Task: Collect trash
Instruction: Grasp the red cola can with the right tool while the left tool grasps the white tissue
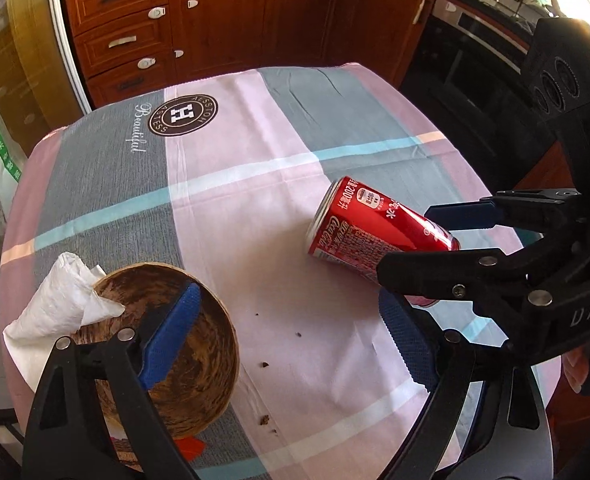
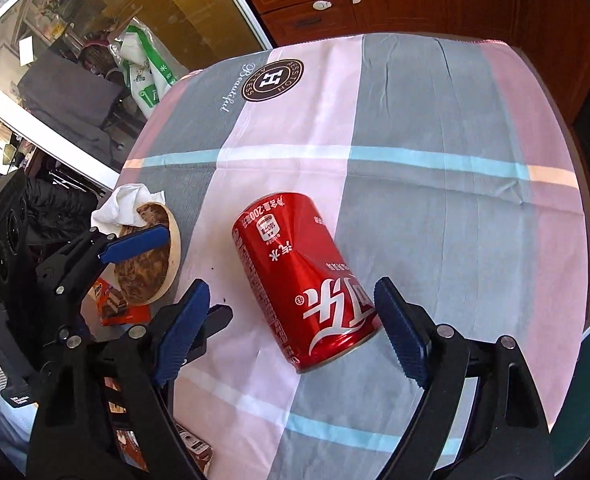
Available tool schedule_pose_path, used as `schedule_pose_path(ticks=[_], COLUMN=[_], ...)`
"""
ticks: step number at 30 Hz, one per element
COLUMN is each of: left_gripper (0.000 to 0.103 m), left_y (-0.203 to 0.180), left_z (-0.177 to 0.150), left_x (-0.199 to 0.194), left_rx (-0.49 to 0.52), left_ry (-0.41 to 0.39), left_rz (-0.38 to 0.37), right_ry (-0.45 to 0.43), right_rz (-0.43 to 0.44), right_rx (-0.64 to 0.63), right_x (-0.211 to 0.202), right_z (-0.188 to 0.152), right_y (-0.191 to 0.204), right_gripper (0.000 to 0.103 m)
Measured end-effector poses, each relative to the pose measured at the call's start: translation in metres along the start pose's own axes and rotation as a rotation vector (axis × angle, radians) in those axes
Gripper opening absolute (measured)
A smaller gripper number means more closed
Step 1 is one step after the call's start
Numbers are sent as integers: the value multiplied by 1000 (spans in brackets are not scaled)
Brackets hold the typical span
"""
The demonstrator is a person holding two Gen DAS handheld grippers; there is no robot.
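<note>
The red Coca-Cola can [image 2: 305,280] lies on its side near the middle of the surface [image 2: 435,128], which wears a pink, grey and pale-blue checked cloth; its long axis runs from the near right toward the far left in the right wrist view, base end nearest that camera. The right tongs [image 2: 291,328] stand apart with the can's near end between their blue pads [image 2: 401,340], neither pad clearly touching it. The left tongs [image 1: 295,340] also stand apart, low over the cloth, one blue pad over the wooden bowl [image 1: 199,360]. The bowl sits at the left edge of the surface and holds no loose items that can be seen; a crumpled white tissue [image 1: 63,300] drapes over its far rim. A red snack wrapper [image 2: 119,310] lies just beside the bowl. A few dark crumbs [image 1: 263,364] dot the cloth between bowl and can. Wooden kitchen cabinets [image 1: 215,12] stand beyond.
</note>
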State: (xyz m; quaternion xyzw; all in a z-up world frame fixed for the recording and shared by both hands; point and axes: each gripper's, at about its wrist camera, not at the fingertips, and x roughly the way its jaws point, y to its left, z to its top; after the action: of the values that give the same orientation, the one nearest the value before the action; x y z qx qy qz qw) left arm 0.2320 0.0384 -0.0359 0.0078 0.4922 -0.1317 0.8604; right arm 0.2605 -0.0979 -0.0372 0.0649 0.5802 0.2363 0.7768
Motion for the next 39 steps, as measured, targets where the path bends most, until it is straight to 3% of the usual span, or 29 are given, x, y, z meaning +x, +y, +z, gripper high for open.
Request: schedule_pose_path(ticks=[1,5,7,15,23,33,39], left_gripper=[91,91,91,91,90,59,58], left_y=[-1,1,6,36,96,161,174], left_z=[-3,-17,-24,-41,-56,-62,-62], left_x=[-4,-21,-29,-64,-88,-76,-54], left_rx=[2,-2,-12,-59,-120,-174,-200], left_ry=[-3,-14,-19,-60,-91,-71,-39], left_rz=[-8,-35,-46,-58,-5,9,10], right_ry=[5,25,39,29,-7,-9,-27], right_rz=[3,-19,-26,-66,-117,-185,-210], right_rx=[4,14,27,43,52,2,-2], right_x=[0,4,11,26,24,30,31], right_z=[-2,-6,-7,-8,-22,-38,-41], right_y=[2,9,11,28,50,77,81], right_gripper=[81,59,55,58,57,57,57])
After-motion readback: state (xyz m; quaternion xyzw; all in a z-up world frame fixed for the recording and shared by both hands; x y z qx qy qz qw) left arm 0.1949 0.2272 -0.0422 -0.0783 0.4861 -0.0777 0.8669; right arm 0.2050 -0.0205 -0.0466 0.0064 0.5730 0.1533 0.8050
